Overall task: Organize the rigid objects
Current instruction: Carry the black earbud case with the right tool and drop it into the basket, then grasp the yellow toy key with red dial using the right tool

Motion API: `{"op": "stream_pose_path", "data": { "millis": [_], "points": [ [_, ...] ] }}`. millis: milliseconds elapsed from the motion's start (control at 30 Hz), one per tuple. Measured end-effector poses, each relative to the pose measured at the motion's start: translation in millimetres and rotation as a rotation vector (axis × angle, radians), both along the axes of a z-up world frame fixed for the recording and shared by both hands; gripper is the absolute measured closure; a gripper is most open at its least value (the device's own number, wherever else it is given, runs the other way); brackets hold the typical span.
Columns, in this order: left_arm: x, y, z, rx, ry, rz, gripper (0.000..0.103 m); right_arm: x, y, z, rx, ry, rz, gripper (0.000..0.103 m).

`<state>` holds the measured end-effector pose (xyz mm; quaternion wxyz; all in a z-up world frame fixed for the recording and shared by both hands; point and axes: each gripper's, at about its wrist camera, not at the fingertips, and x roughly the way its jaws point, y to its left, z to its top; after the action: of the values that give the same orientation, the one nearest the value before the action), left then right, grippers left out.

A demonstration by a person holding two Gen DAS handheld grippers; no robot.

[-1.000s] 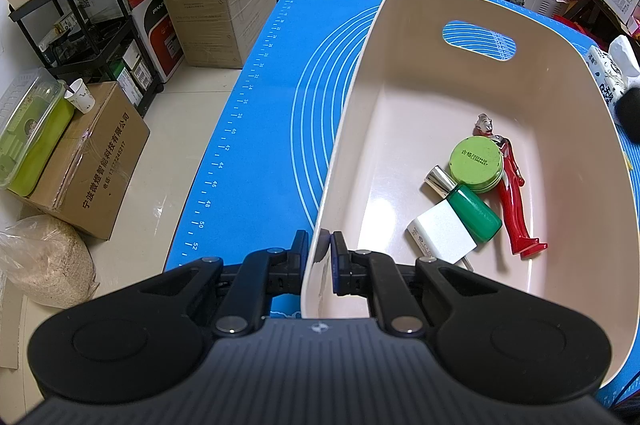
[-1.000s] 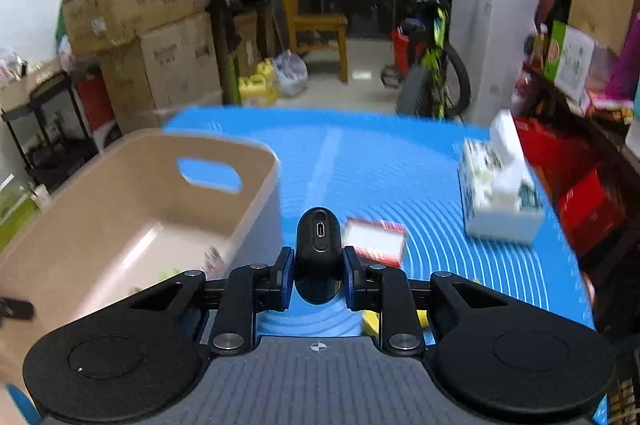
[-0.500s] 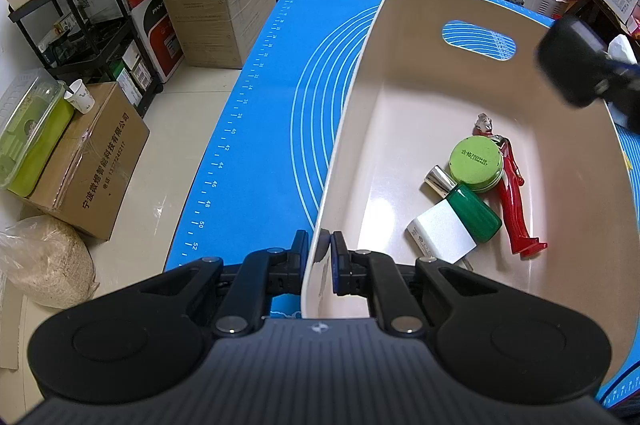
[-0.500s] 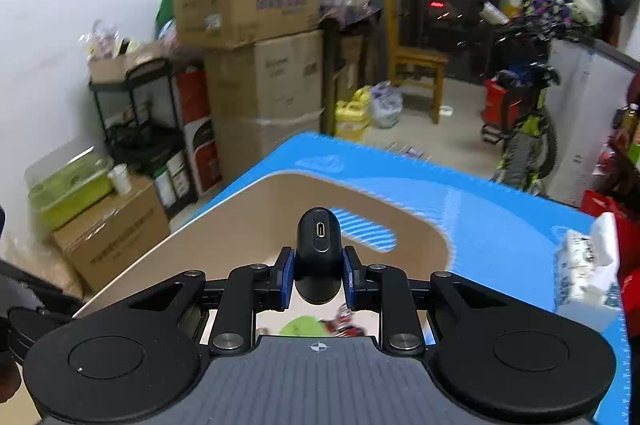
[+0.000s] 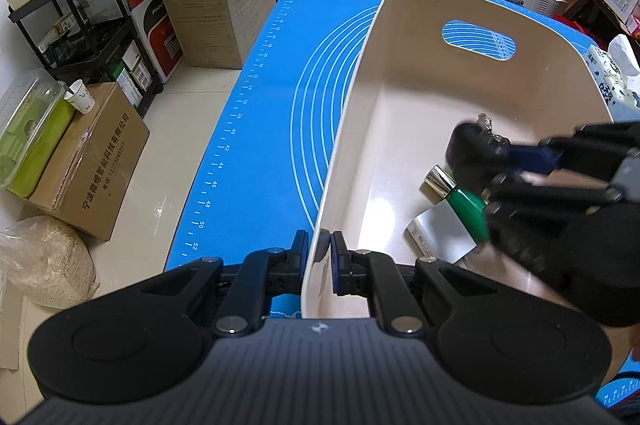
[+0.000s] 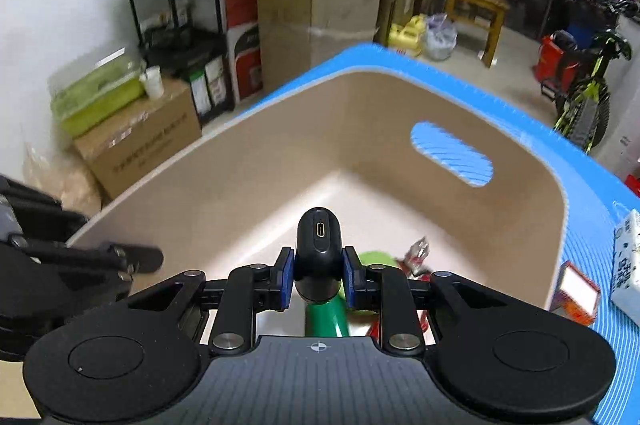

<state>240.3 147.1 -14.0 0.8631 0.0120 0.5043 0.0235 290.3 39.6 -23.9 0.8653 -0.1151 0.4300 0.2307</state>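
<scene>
The small black device [image 6: 318, 257], rounded and with a charging port in its end, is clamped between the pads of the right gripper [image 6: 318, 279] and is held above the floor of the beige bin [image 6: 240, 161]. A second ago it was carried over the open blue mat [image 5: 256, 129], outside the bin; half a second ago it was level with the rim; now it is inside the walls, over the green bottle [image 5: 468, 209] and the other things already stored there. The delivery is judged almost complete, with only the release left. The left gripper [image 5: 320, 259] is kept as before, its jaws pinched on the near wall of the bin, by which the bin is steadied.

From the left wrist view, the device is seen just above the bottle's silver cap and a white card [image 5: 440, 233], a relation hidden in the right wrist view. From the right wrist view, the port and the grip of both pads are shown sharply, while the other view blurs them.
</scene>
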Motion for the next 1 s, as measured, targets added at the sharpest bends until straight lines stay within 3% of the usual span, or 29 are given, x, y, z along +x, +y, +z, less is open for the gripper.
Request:
{"op": "stream_pose_path", "data": {
  "millis": [433, 633, 1000],
  "points": [
    [0.2, 0.2, 1.1, 0.003, -0.001, -0.002, 0.09, 10.0, 10.6, -13.4, -0.094, 0.119, 0.02, 0.066],
    [1.1, -1.0, 0.9, 0.004, 0.003, 0.0, 0.09, 7.9, 4.1, -3.6, -0.044, 0.076, 0.004, 0.042],
    [1.6, -1.1, 0.9, 0.004, 0.003, 0.001, 0.09, 2.2, -52.3, 49.6, 0.063, -0.06, -0.107, 0.033]
  ]
}}
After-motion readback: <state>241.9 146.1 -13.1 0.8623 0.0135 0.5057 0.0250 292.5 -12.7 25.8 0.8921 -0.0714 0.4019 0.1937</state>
